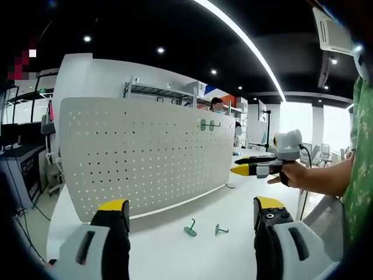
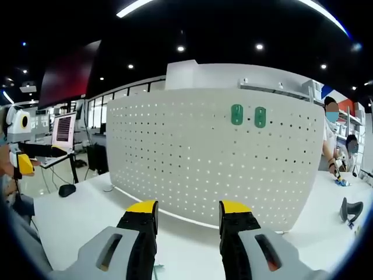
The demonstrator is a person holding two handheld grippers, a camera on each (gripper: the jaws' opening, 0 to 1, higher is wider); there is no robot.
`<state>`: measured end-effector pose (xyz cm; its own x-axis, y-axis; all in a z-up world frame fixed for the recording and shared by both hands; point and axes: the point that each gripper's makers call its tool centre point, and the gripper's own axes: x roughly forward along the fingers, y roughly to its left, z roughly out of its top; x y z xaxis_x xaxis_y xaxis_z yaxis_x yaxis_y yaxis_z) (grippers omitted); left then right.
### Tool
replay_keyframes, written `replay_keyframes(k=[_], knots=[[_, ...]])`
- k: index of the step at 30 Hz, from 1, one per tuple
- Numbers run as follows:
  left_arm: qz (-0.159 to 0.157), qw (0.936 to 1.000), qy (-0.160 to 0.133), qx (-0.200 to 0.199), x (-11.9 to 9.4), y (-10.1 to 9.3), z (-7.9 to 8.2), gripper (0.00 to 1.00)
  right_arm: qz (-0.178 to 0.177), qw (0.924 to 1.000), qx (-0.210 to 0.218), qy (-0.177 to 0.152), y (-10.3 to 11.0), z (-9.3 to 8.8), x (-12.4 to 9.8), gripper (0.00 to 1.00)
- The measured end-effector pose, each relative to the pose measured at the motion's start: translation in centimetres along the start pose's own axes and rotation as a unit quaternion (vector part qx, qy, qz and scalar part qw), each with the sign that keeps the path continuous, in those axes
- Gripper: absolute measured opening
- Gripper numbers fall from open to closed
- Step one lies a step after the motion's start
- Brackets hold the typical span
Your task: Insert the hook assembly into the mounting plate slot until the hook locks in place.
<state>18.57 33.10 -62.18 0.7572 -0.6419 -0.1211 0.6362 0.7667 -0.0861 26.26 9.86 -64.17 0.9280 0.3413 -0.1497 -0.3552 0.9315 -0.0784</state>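
A white perforated mounting plate (image 1: 140, 157) stands upright on the white table (image 1: 175, 251). Two green hooks (image 1: 207, 125) hang near its top; they sit side by side (image 2: 247, 115) in the right gripper view. Two more green hook assemblies lie on the table, one (image 1: 190, 228) beside the other (image 1: 221, 230). My left gripper (image 1: 191, 205) is open above them with nothing between its yellow-tipped jaws. My right gripper (image 2: 187, 207) faces the plate, open and holding nothing. A hand holds it at the right (image 1: 241, 165) in the left gripper view. The left gripper (image 2: 24, 160) shows at the far left.
A dark object (image 2: 350, 209) rests on the table at the right, and a mouse (image 2: 67, 189) and a monitor (image 2: 63, 129) are at the left. People stand behind the plate (image 1: 217, 105). Shelving (image 1: 157, 92) lines the back.
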Motion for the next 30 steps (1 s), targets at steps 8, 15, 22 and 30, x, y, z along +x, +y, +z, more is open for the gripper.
replay_keyframes(k=[8,15,22,30], knots=[[0.009,1.0,-0.003,-0.001,-0.62,0.29,0.05,0.9,0.002,0.9999,0.005,-0.01,0.1,0.82,0.2,0.42],[0.001,1.0,0.0,0.0,-0.27,-0.08,0.06,0.89,-0.001,0.9998,0.013,-0.012,-0.28,0.82,-0.21,0.42],[-0.002,1.0,-0.002,0.001,-0.22,-0.04,0.17,0.89,-0.002,0.9998,0.012,-0.013,-0.21,0.93,-0.35,0.42],[-0.002,1.0,-0.001,0.002,-0.31,0.03,0.1,0.89,-0.003,0.9998,0.016,-0.015,-0.17,0.98,-0.4,0.42]])
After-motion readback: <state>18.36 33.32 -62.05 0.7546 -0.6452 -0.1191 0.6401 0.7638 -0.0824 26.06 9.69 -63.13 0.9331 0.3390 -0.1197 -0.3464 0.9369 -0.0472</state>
